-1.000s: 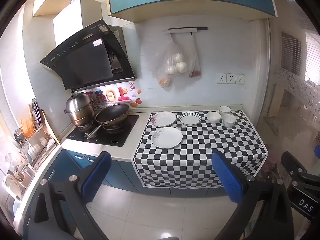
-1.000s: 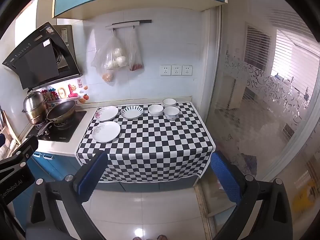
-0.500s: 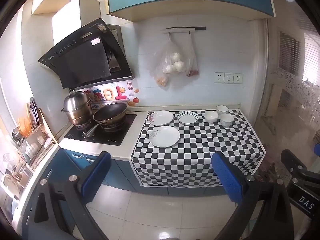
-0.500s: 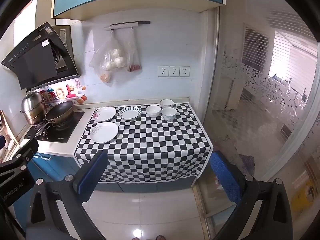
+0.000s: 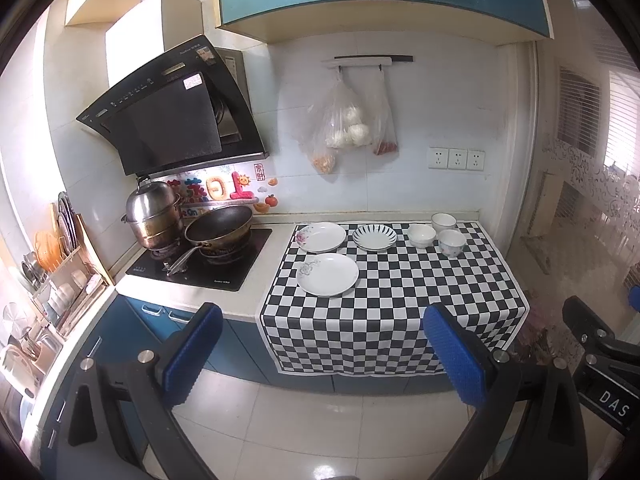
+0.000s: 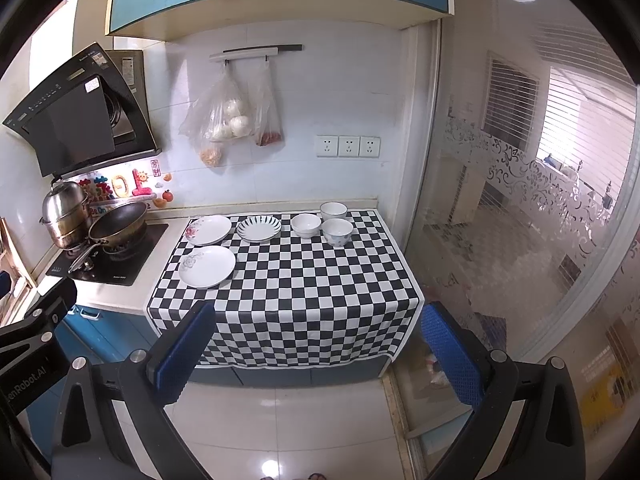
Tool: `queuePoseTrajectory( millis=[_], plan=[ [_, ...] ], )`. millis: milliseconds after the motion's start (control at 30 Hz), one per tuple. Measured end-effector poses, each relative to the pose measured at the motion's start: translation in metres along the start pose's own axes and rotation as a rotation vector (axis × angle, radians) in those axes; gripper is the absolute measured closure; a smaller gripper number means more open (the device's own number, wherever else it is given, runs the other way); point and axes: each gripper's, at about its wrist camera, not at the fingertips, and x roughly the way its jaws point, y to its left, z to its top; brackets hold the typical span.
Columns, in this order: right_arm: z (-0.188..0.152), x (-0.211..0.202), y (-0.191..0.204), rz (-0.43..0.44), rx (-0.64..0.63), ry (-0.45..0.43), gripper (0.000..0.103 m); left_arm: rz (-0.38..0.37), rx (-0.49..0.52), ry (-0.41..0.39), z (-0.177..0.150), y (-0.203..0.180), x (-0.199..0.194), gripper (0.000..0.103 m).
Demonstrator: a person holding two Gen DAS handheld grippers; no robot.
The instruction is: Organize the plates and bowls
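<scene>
So the dishes are all sitting at the back of the checkered cloth [image 5: 392, 292] on the tabletop: a plain-ish white plate with a grey flower [image 5: 327, 273] nearest the front, a plate with a pink flower [image 5: 321, 237] behind it, a striped plate [image 5: 375, 237] just beside that one, and then three small bowls [image 5: 439, 233] clustered near the right back corner. Nothing is stacked yet, so I'd say the sorting hasn't really started.

Both tools are well back from the tabletop, out over the floor. The left gripper [image 5: 320, 356] has its jaws spread wide with nothing between them, and same deal for the right gripper [image 6: 316, 354], wide apart and empty.

What could go sideways from here: the plates lie flat on cloth, so getting a finger under a rim may just bunch the cloth up and drag the neighbours along. The two flowered plates nearly touch, so going for one could knock the other. The bowls are packed close together too, and glazed ceramic pinched on a rim could slip out. There's also a wok [image 5: 219, 229] with its handle poking toward the front, just left of the plates, easy to clip on a leftward reach.

Compared with a second ago, the dishes haven't moved at all. They just sit slightly higher and smaller in both views, so the grippers seem to have drifted back or tilted a touch.
</scene>
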Motion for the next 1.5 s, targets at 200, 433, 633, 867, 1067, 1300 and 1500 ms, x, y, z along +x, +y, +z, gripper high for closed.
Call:
queuePoseTrajectory(
  millis=[200,433,633,867,1067,1300,1500],
  plan=[
    [0.001,0.0,-0.001,-0.005,0.0,-0.006,0.0,-0.001,-0.001,-0.001,-0.001,-0.002,0.0,0.0],
    [0.001,-0.001,0.0,-0.002,0.0,-0.012,0.0,-0.004,-0.002,0.0,0.0,-0.002,0.0,0.0],
    [0.0,-0.003,0.0,-0.003,-0.002,-0.013,0.0,-0.006,-0.003,0.003,0.002,-0.002,-0.001,0.0],
    [0.002,-0.006,0.002,-0.001,-0.003,-0.015,0.0,-0.007,-0.005,0.001,0.002,0.0,-0.003,0.0],
    [0.003,-0.006,0.003,0.001,-0.005,-0.014,0.0,-0.006,-0.008,0.003,0.001,0.001,-0.003,0.0],
    [0.004,-0.005,0.004,0.003,-0.007,-0.018,0.0,-0.005,-0.01,-0.001,0.0,0.003,-0.003,0.0],
    [0.005,-0.005,0.005,0.002,-0.007,-0.023,0.0,-0.007,-0.012,-0.003,0.0,0.007,-0.002,0.0]
  ],
)
